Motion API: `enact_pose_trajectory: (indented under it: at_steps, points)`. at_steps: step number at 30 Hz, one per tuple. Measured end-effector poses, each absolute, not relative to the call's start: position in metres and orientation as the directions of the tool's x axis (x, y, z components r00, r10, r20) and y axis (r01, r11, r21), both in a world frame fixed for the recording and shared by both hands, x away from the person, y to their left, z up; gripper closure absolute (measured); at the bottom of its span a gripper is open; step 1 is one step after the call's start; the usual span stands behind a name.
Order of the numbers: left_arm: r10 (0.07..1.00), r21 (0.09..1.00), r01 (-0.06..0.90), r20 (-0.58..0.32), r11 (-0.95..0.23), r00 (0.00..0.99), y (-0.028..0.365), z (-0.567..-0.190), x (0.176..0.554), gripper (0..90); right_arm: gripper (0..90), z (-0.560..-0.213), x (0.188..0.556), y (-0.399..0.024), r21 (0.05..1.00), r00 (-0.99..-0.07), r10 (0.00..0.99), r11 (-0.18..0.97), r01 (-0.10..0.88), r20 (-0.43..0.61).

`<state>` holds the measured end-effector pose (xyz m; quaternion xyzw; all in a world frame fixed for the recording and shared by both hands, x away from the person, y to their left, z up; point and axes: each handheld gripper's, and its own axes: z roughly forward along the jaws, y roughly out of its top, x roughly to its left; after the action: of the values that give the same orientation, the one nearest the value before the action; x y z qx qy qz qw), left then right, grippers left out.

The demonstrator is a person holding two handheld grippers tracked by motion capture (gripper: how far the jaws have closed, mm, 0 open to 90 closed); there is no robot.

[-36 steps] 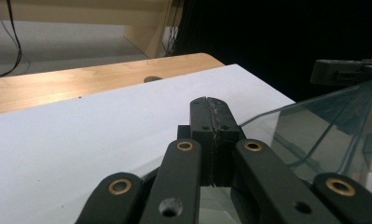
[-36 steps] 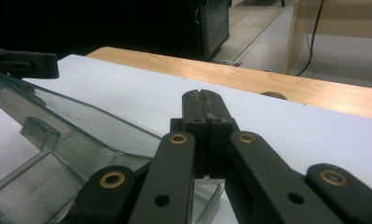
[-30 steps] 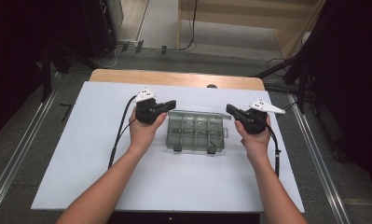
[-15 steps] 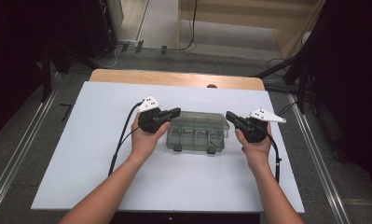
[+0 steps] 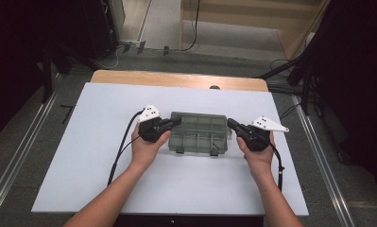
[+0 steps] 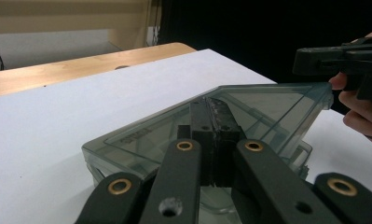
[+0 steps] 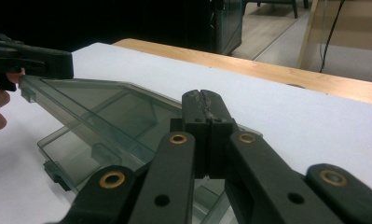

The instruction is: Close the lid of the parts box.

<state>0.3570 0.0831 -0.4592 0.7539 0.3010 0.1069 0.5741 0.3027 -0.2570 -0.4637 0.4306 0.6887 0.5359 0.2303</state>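
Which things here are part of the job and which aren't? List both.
In use: box, its lid part-raised; left tool and right tool, each at a lid end.
Idle: table, floor cables.

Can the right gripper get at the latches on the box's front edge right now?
Probably not at once: the right gripper looks shut on the raised lid at the box's end. The front latches lie uncovered, so letting go should free the way.

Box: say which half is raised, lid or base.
The lid: tilted up, pinched at each end by the left gripper and right gripper; the base lies flat.
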Motion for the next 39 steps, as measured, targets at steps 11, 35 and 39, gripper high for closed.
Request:
enact_pose_trajectory:
  at_steps: [11,35,39]
  points:
    - [0.571,0.937,0.32,-0.188,-0.139,0.799,0.09,-0.468,0.339,89.8,90.0,-0.465,0.282,-0.247,0.941,-0.549,0.826,0.074,0.329,0.127]
    - [0.555,0.931,0.321,-0.177,-0.173,0.813,0.095,-0.497,0.305,89.5,90.0,-0.491,0.248,-0.238,0.928,-0.519,0.843,0.07,0.367,0.142]
    - [0.553,0.926,0.333,-0.187,-0.176,0.812,0.097,-0.501,0.303,89.4,90.0,-0.495,0.246,-0.237,0.925,-0.513,0.846,0.069,0.375,0.145]
